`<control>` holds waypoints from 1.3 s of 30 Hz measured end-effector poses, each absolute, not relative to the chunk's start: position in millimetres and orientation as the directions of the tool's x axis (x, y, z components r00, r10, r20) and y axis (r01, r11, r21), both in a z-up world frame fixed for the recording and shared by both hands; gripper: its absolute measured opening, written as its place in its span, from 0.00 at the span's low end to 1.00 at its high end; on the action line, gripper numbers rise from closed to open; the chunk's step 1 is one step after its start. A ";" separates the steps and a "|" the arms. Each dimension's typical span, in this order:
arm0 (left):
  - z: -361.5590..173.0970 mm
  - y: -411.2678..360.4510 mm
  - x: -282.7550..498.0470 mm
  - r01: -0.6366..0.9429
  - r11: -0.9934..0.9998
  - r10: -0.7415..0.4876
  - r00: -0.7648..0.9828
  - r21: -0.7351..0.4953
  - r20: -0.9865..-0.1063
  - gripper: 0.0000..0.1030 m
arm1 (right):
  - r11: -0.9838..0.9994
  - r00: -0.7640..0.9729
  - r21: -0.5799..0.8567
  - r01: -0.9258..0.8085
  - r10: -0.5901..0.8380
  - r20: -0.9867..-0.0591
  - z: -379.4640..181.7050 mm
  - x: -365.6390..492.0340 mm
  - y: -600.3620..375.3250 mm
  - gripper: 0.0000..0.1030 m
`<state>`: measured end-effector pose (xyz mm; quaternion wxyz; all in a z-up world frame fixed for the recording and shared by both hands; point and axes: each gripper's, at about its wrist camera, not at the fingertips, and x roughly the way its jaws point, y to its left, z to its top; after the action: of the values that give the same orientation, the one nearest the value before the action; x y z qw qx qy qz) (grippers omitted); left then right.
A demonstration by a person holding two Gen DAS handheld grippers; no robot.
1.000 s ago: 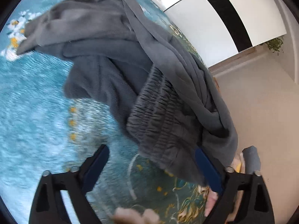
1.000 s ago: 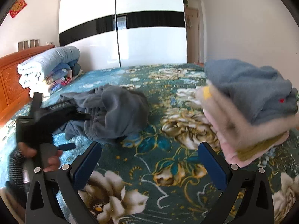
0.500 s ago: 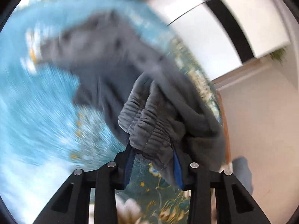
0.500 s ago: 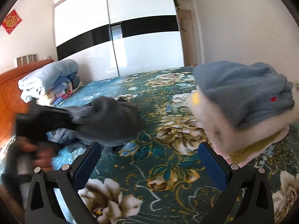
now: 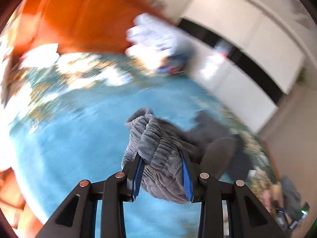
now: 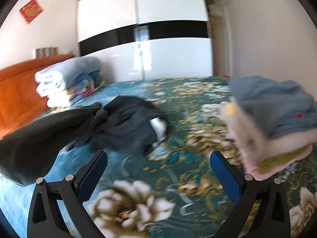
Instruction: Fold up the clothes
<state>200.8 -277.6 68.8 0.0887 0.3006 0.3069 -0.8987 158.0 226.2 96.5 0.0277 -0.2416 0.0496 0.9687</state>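
1. Bedspread, teal floral fabric (image 6: 178, 170), carries a stack of folded clothes (image 6: 273, 127) on the right.
2. Grey fleece trousers (image 5: 216, 138) trail across it, unfolded.
3. Left gripper (image 5: 161, 170) pinches their ribbed waistband; spreading looks underway.
4. Right gripper (image 6: 158, 170), fingers spread, empty: probably takes the other corner next.

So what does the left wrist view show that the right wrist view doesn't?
Only the left wrist view shows the left tool clamped on the grey pants' elastic waistband. Only the right wrist view shows the right tool open and empty, plus the folded stack. Both show the grey pants, the floral bedspread, the wardrobe and the rolled bedding.
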 end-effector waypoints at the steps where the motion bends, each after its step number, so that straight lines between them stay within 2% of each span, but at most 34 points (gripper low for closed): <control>1: 55.8 -284.1 207.6 0.365 -0.777 0.034 -0.790 -0.513 -0.613 0.36 | -0.995 -0.876 0.084 -0.047 0.001 -0.482 92.3 157.4 217.7 1.00; 3: 27.0 -290.8 214.5 0.390 -0.737 0.064 -0.773 -0.553 -0.631 0.36 | -0.996 -0.860 0.091 0.020 -0.063 -0.507 82.0 156.2 200.5 1.00; 5: 14.1 -287.4 218.2 0.372 -0.730 0.071 -0.792 -0.573 -0.606 0.36 | -0.991 -0.838 0.099 0.086 -0.126 -0.531 71.7 154.9 183.4 1.00; 10: 15.9 -272.5 227.9 0.313 -0.761 0.073 -0.829 -0.569 -0.554 0.37 | -0.942 -0.732 0.251 0.221 -0.331 -0.596 49.4 142.3 152.9 1.00; 13: 11.3 -264.0 228.1 0.271 -0.791 0.092 -0.833 -0.548 -0.545 0.37 | -0.881 -0.675 0.391 0.268 -0.461 -0.576 49.2 120.1 134.6 1.00; 16: 5.3 -265.2 233.9 0.235 -0.790 0.131 -0.837 -0.566 -0.531 0.37 | -0.827 -0.642 0.464 0.318 -0.548 -0.537 61.5 90.5 109.9 1.00; 21: -0.5 -271.8 237.6 0.203 -0.762 0.200 -0.829 -0.614 -0.523 0.36 | -0.741 -0.560 0.608 0.285 -0.644 -0.522 78.5 16.7 69.3 1.00; 24: -0.8 -271.9 238.1 0.198 -0.756 0.215 -0.825 -0.624 -0.522 0.36 | -0.773 -0.540 0.604 0.195 -0.599 -0.591 69.1 -22.5 48.1 0.98; 25: -1.1 -272.3 238.3 0.196 -0.752 0.221 -0.824 -0.629 -0.521 0.36 | -0.786 -0.531 0.598 0.156 -0.577 -0.620 63.4 -33.1 43.1 0.94; 26: -1.4 -272.7 238.5 0.195 -0.748 0.227 -0.823 -0.635 -0.520 0.36 | -0.799 -0.520 0.591 0.116 -0.556 -0.649 57.7 -43.7 38.1 0.75; 27: -2.3 -273.8 237.8 0.196 -0.743 0.230 -0.823 -0.640 -0.520 0.36 | -0.810 -0.508 0.581 0.077 -0.534 -0.676 52.0 -54.3 33.1 0.44; 29: -4.1 -276.4 236.0 0.198 -0.735 0.237 -0.822 -0.649 -0.519 0.36 | -0.777 -0.477 0.630 0.009 -0.557 -0.680 41.1 -62.1 32.8 0.16; 33: -3.3 -286.1 227.7 0.209 -0.703 0.246 -0.826 -0.680 -0.508 0.36 | -0.740 -0.523 0.672 0.037 -0.587 -0.618 57.3 -44.5 45.4 0.09; 39: 12.6 -288.1 208.4 0.193 -0.697 0.247 -0.839 -0.691 -0.484 0.36 | -0.698 -0.648 0.656 0.288 -0.646 -0.402 132.5 33.6 85.0 0.08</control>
<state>208.4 -288.1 12.6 -0.0154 0.2829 0.3891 -0.8765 33.6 85.0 132.5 -0.2704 -0.3204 0.2793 0.8638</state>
